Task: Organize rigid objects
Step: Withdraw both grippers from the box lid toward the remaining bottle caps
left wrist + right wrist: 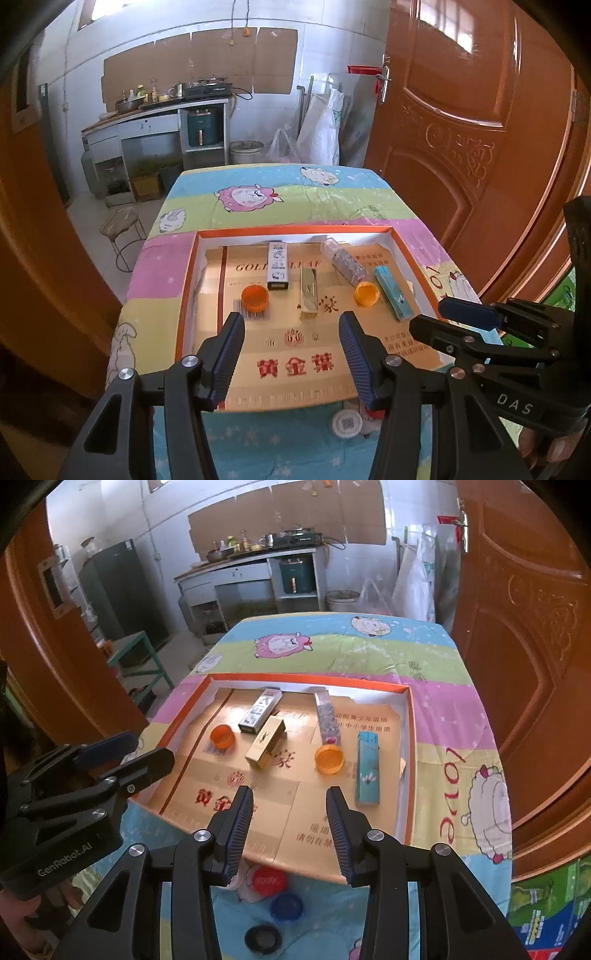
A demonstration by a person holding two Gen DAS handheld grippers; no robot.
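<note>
An orange-rimmed tray (295,230) (306,681) lined with gold card holds two orange caps (255,297) (328,759), a gold box (308,295) (266,747), a black-and-white box (277,266) (260,710), a clear glittery box (343,264) (327,716) and a teal box (393,293) (367,768). My left gripper (291,317) (153,747) hovers open over the tray's near left part, nothing between its fingers. My right gripper (289,790) (430,315) hangs open over the near right part, also holding nothing.
Loose caps lie on the cloth in front of the tray: red (269,880), blue (286,906), black (263,938) and white (345,424). The table wears a sheep-print cloth (280,192). A brown door (461,129) stands close on the right, a stool (120,225) on the left.
</note>
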